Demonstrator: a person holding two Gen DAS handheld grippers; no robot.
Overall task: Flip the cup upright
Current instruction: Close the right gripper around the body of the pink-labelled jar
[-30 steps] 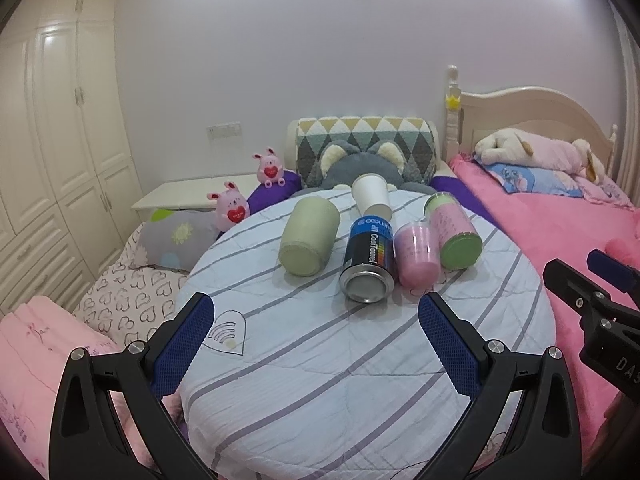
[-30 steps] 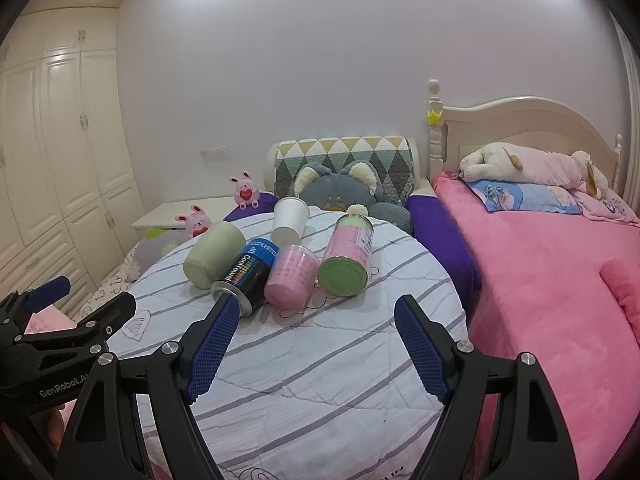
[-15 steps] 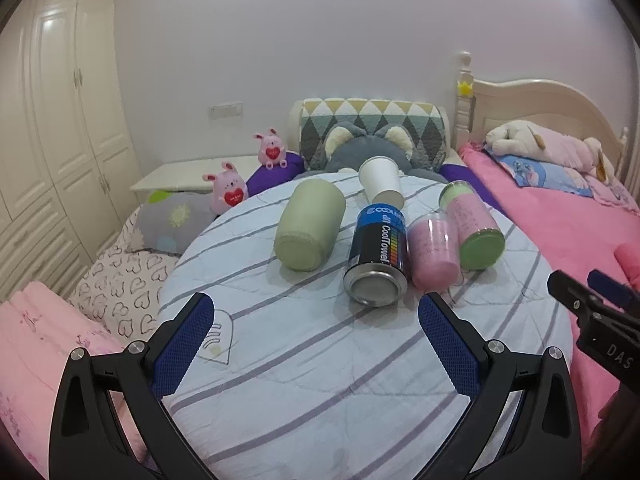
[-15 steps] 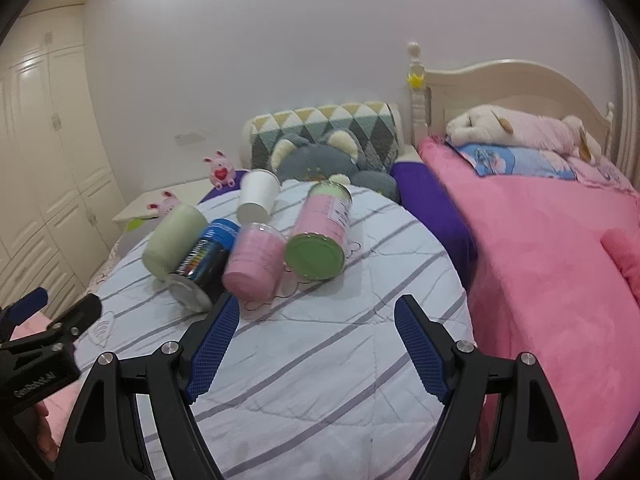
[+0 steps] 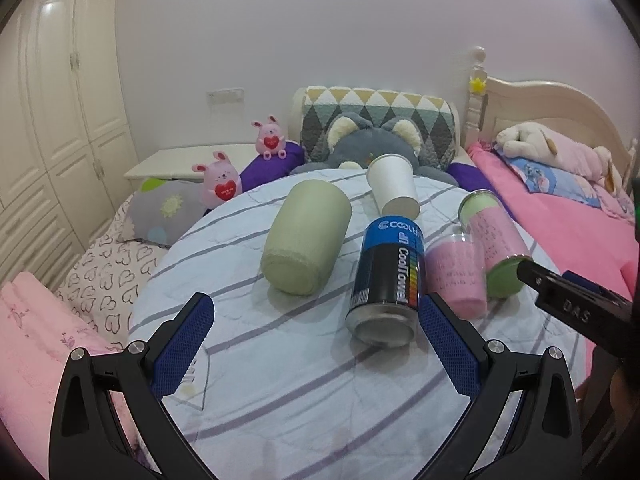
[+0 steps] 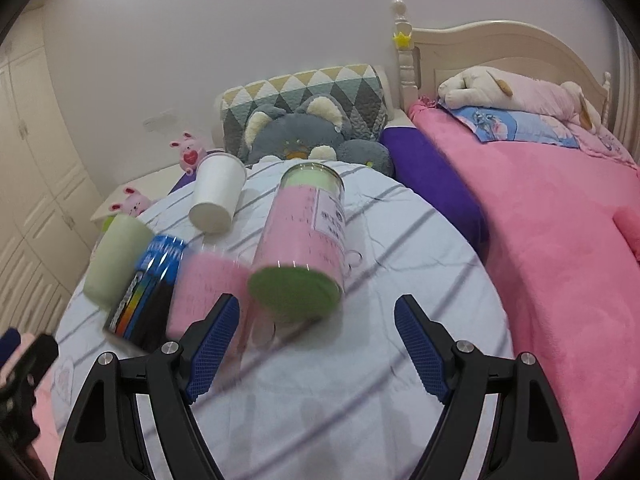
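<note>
Two tools are held over the striped table point(image 5: 304, 392): the left tool point(image 5: 316, 340) and the right tool point(image 6: 318, 344), each spread wide with nothing gripped or touched. Five containers are laid on their sides; the white paper cup point(image 5: 394, 190) is seen farthest, just beyond the blue can point(image 5: 386, 280) and the pink-and-green canister point(image 6: 300, 248).

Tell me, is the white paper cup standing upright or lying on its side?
Lying on its side. The white paper cup rests lengthwise on the striped cover, its round end facing the camera.
</note>
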